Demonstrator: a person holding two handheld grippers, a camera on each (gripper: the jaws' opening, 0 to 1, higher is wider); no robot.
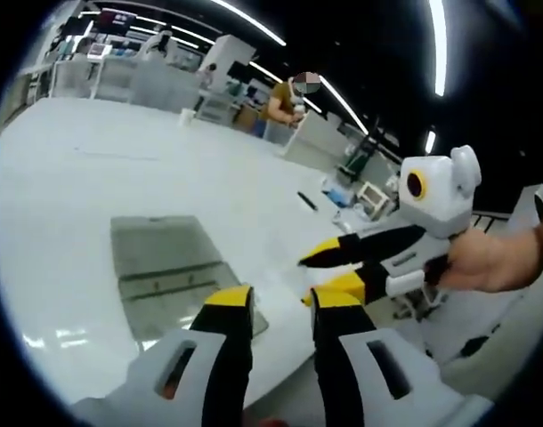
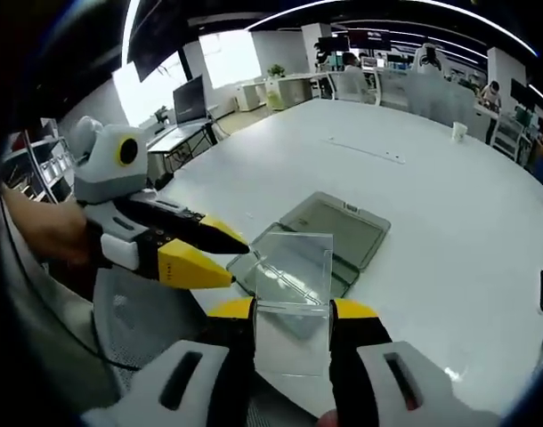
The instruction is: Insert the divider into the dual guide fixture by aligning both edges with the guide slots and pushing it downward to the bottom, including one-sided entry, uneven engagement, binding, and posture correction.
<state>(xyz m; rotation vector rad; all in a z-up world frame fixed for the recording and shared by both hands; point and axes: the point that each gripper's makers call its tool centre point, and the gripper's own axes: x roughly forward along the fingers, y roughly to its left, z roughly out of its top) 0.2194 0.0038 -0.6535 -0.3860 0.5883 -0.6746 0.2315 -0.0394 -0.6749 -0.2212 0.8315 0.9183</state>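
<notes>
The right gripper (image 2: 292,313) clamps the clear divider (image 2: 294,271) upright above the grey guide fixture (image 2: 338,227) on the white table (image 2: 432,178). The left gripper (image 2: 214,258), jaws parted and empty, hovers beside it; a paper cup (image 2: 459,132) stands well apart.

Left gripper (image 1: 280,301): two black jaws tipped in yellow, set in pale grey housings, each with a dark oblong slot. Right gripper (image 2: 292,311) looks the same. Seen from the side, each has a white-grey body, black jaws with yellow wedge-shaped tips. A bare hand (image 1: 485,260) grips the handle.
</notes>
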